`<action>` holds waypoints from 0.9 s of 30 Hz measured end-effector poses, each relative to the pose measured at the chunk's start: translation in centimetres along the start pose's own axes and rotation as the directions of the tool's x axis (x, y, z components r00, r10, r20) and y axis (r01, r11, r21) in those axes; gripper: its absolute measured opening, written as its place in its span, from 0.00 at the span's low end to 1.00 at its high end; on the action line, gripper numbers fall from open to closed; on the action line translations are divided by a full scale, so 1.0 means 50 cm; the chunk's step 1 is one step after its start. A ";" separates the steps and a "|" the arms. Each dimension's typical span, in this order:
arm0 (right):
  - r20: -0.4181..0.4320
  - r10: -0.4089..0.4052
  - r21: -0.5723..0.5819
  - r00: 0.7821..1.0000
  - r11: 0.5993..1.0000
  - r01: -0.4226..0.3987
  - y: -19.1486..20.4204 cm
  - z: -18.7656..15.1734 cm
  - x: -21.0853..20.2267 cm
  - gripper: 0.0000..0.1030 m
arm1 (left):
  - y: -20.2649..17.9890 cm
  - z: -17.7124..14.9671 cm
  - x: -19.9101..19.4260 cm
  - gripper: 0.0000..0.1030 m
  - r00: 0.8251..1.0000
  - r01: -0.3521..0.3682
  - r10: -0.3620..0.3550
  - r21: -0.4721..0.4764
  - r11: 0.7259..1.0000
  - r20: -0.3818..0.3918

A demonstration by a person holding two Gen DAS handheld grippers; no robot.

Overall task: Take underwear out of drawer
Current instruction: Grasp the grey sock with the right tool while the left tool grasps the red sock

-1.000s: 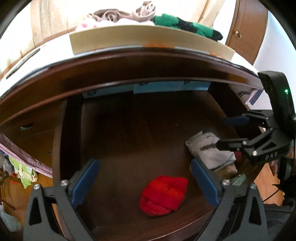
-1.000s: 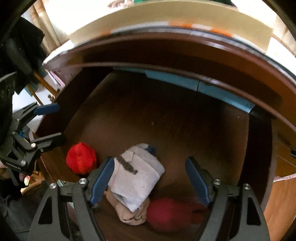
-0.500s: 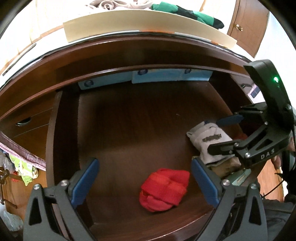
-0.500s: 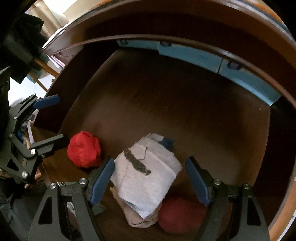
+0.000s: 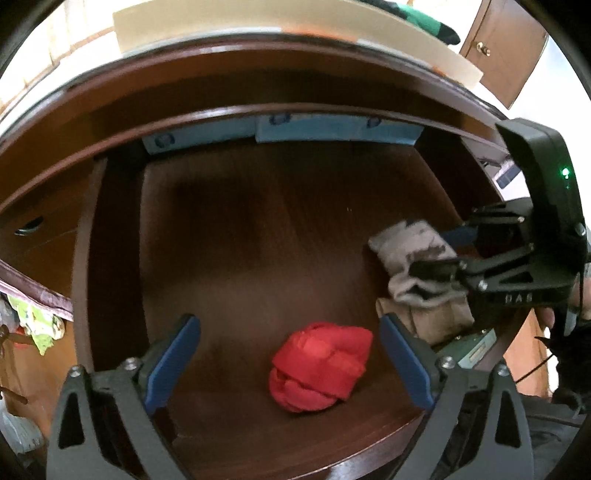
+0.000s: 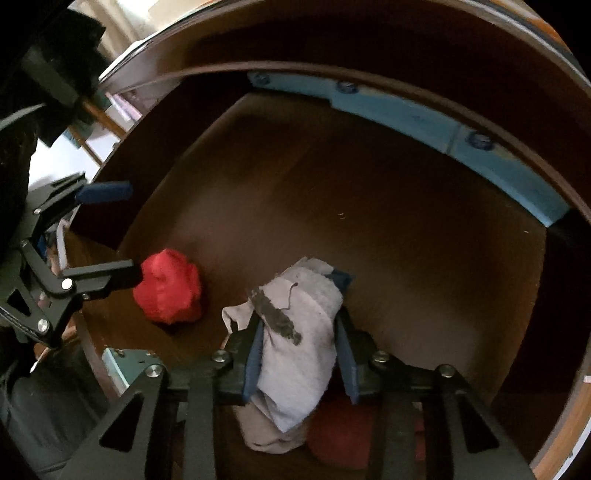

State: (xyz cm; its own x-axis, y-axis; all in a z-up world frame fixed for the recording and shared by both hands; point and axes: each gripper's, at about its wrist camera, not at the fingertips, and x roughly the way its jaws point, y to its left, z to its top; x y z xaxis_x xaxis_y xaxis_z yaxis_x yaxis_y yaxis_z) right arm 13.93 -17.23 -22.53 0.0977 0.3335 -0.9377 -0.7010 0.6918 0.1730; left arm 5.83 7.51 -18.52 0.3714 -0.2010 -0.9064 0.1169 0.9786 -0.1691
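The open wooden drawer (image 5: 258, 229) holds folded underwear. My right gripper (image 6: 300, 343) is shut on a folded grey-white piece (image 6: 295, 343) with a dark mark, at the drawer's front right; it also shows in the left wrist view (image 5: 413, 266). Under it lie a beige piece (image 5: 432, 321) and a dark red one (image 6: 340, 439). A bright red bundle (image 5: 321, 369) lies at the front middle. My left gripper (image 5: 288, 358) is open and empty, its blue pads either side of and just above the red bundle.
The drawer's back wall carries blue tape strips (image 5: 332, 129). The dresser top (image 5: 295, 26) above holds more clothes, including a green piece (image 5: 428, 22). A brown door (image 5: 506, 40) is at the far right. Colourful cloth (image 5: 33, 321) hangs at the left.
My right gripper has moved down into the drawer and closed its jaws on the grey-white piece. My left gripper has come closer to the red bundle and stays open.
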 end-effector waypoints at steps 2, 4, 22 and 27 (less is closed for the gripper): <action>0.012 0.008 0.017 1.000 1.000 -0.008 -0.013 -0.002 -0.007 0.37 | 0.001 0.005 0.008 0.92 0.999 0.013 -0.013 -0.001 1.000 -0.035; 0.021 0.018 0.029 1.000 0.999 -0.019 -0.023 -0.006 -0.013 0.37 | 0.003 0.012 0.019 0.91 0.996 0.033 -0.033 -0.008 0.999 -0.079; 0.058 0.091 0.030 0.994 0.995 -0.093 -0.039 -0.013 -0.025 0.37 | -0.007 0.007 0.097 0.66 0.948 0.096 -0.113 -0.071 0.993 -0.298; 0.054 0.084 0.027 0.995 0.996 -0.086 -0.036 -0.012 -0.024 0.37 | -0.009 0.006 0.103 0.61 0.942 0.118 -0.137 -0.080 0.990 -0.305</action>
State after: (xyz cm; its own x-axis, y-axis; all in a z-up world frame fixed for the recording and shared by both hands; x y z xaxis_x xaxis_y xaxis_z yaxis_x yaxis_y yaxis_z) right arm 14.66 -19.27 -21.92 0.0762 0.4249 -0.9020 -0.6877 0.6775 0.2610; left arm 7.99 6.02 -22.99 0.0531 -0.3104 -0.9491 0.0862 0.9484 -0.3053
